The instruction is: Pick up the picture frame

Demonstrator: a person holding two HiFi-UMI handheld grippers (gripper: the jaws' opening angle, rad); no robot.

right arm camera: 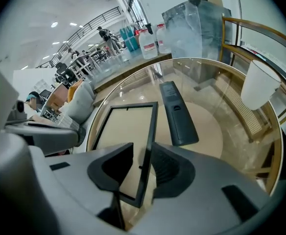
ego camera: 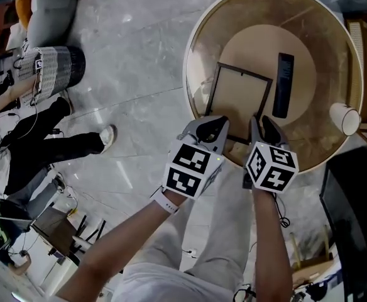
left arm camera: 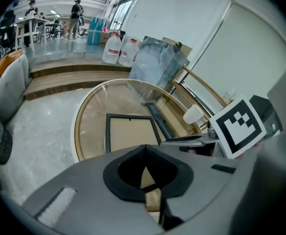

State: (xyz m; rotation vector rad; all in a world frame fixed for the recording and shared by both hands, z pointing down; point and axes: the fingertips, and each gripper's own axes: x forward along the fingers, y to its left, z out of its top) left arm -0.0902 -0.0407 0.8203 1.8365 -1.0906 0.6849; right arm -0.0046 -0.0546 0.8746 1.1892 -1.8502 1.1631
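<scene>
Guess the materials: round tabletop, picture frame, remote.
Tabletop: clear glossy glass; the round base shows through it, with reflections on top. Its rim looks pale gold, possibly metal. Picture frame: thin matte black border, wood, plastic or metal, cannot tell; the beige panel looks like card. Remote: dark matte body, likely plastic.

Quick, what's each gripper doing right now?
Left gripper: closed, nothing seen between its jaws.
Right gripper: open, jaws straddling the black rectangular picture frame's right edge.

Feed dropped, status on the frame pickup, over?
Left gripper shut, empty. Right gripper open, straddling edge of black rectangular picture frame. Black remote alongside, apart.
</scene>
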